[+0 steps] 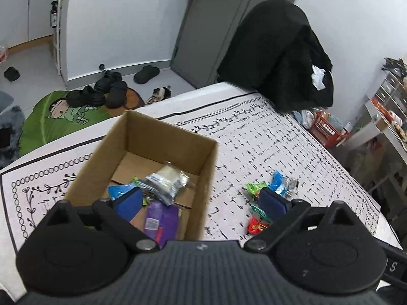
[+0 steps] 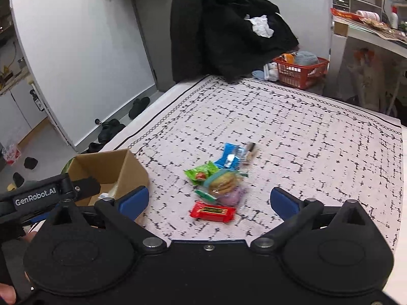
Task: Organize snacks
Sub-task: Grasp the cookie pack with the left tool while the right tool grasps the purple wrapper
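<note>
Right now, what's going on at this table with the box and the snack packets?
A person is sorting snacks with two handheld grippers. The cardboard box already holds several packets, including a purple packet and a clear-wrapped pale one. A small pile remains on the patterned tablecloth: a red bar, a bag of cookies, a green packet and a blue packet. The left gripper hangs open over the box's near corner; the right gripper is open, facing the pile, holding nothing.
</note>
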Available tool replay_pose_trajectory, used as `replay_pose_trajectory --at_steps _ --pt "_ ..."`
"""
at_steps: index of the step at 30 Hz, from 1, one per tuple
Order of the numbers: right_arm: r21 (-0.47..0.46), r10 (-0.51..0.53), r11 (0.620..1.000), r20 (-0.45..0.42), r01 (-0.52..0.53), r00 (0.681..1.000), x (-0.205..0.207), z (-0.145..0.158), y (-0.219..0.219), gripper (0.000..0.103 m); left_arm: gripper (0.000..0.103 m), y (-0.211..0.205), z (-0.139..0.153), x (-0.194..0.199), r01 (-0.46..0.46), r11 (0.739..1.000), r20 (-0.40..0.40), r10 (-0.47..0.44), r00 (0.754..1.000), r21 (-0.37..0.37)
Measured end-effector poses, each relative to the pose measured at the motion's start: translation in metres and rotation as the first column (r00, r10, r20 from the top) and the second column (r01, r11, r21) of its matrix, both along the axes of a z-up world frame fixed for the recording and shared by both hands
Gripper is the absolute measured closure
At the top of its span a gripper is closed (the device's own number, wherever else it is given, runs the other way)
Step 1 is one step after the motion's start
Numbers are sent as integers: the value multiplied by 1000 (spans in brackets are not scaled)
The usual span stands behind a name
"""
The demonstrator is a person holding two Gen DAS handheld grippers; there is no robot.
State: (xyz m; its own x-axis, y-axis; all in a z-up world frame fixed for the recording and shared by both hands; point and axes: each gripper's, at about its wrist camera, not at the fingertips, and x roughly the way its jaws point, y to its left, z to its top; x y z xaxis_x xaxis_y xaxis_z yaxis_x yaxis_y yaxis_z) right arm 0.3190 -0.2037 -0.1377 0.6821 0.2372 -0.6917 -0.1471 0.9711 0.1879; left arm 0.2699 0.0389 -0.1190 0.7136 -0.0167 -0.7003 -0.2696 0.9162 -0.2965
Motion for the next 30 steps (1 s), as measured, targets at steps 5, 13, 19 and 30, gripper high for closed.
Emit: replay_pose_trajectory --at_steps 5,13,19,30 --pt "38 -13 999 -17 14 1000 5 -7 -17 0 0 -15 -2 0 5 998 12 -6 1000 62" --pt "106 -38 994 -28 41 999 12 -22 -41 0 0 -36 -5 5 64 997 45 -66 997 49" --pt "211 -80 973 -47 88 996 15 -40 -63 1 0 -51 -9 5 89 994 68 -93 993 63" --pt "385 -162 896 -179 221 970 32 -81 -92 11 0 -74 -22 29 135 989 19 -136 991 60"
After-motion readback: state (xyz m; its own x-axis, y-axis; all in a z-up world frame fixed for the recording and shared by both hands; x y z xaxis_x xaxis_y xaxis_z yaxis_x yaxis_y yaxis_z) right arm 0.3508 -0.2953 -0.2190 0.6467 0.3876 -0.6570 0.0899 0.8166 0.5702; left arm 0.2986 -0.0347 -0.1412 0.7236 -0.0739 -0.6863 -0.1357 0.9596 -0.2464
